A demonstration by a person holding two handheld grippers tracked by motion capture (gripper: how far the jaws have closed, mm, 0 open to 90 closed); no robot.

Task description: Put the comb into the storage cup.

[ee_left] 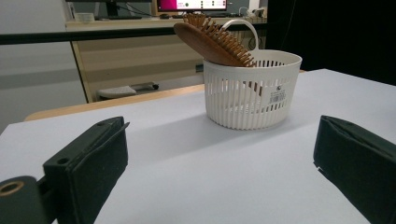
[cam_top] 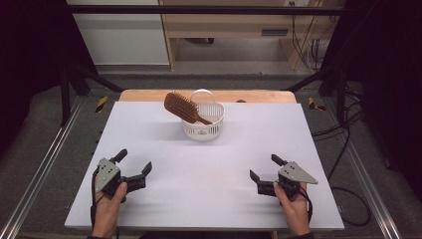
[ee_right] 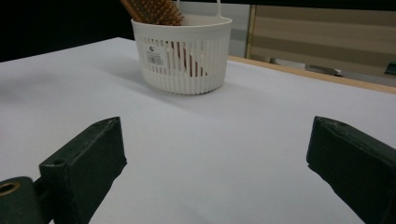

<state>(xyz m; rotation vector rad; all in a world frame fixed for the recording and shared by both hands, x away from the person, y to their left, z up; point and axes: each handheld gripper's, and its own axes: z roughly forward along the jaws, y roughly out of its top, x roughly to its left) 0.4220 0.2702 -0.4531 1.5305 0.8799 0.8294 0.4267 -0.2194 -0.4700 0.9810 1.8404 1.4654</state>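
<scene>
Tipping of the light white basket [cam_top: 203,122], set toward the table's [cam_top: 149,144] far edge with the wooden hairbrush [cam_top: 182,107] leaning out over its rim, could be caused by a careless pull, both the left gripper [cam_top: 133,166] and right gripper [cam_top: 262,168] being held released and empty near the person, while the basket's sticker [ee_left: 277,96] cannot be read.

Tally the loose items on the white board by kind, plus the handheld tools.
Wooden hairbrush: 1, handle down in the basket, bristle head leaning out over the rim
White slotted basket: 1
Handheld tools: 2, left tool and right tool, both open
Total: 4
</scene>
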